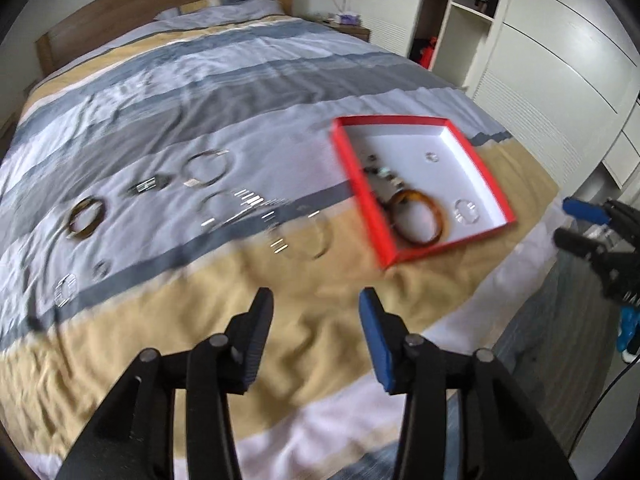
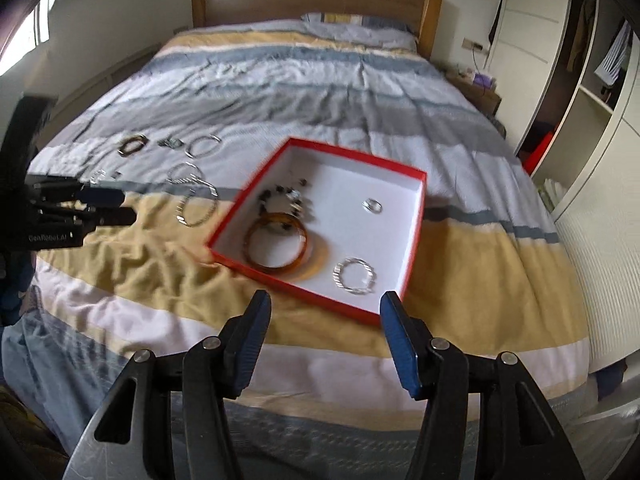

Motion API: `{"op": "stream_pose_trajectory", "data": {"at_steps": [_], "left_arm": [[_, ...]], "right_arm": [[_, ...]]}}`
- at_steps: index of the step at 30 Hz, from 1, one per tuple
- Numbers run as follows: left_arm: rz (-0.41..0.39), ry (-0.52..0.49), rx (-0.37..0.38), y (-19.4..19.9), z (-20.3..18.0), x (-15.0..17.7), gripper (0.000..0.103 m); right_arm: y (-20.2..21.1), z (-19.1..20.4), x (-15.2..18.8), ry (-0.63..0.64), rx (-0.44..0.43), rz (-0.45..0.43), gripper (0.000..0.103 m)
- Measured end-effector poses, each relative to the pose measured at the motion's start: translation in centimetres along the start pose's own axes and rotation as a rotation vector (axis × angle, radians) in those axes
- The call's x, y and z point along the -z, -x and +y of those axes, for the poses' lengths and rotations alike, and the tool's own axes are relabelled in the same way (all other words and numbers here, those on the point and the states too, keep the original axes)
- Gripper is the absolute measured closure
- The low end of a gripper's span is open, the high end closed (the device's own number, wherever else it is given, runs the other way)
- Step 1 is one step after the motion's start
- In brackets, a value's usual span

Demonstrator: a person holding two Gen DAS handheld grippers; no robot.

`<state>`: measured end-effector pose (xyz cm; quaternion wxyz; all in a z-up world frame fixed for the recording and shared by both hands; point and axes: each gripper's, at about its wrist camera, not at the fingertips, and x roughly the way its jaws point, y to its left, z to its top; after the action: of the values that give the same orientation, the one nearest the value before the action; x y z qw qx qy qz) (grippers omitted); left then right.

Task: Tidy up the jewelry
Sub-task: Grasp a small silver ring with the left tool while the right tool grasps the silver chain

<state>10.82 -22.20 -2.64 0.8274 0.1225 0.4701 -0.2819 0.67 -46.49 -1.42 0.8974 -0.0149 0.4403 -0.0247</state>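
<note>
Right wrist view shows the right gripper (image 2: 324, 312) at the bottom of the frame, jaws apart and empty, just short of the red box (image 2: 256, 182). Mid-frame, the box holds an amber bangle (image 2: 276, 248), a silver bracelet (image 2: 354, 275), beads and a ring. Farther left, loose bangles (image 2: 196, 200) lie on the striped bedspread (image 2: 480, 248). The left gripper (image 1: 316, 300) also hangs open, holding nothing. Soft, rumpled fabric could let thin bangles slip from the pads, or a nudge could tip the shallow box.

A box (image 2: 404, 240) is set on the bed (image 2: 460, 120); bangles (image 2: 276, 248) are held in it, and bracelets (image 2: 198, 200) are spread to its left.
</note>
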Motion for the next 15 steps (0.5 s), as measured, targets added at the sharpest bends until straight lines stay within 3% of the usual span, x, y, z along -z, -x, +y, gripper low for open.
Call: {"op": "stream_pose_trajectory", "data": {"at_steps": [7,15], "left_arm": [[-0.018,0.080,-0.081,3.8,7.9,5.5,0.060],[-0.028,0.251,-0.109,4.2,15.9,8.5,0.060]], "right_arm": [[0.7,5.4,-0.2,-0.001,-0.061,-0.040,0.046],[-2.8,11.4,-3.2,0.067,-0.151,-0.016,0.042]]}}
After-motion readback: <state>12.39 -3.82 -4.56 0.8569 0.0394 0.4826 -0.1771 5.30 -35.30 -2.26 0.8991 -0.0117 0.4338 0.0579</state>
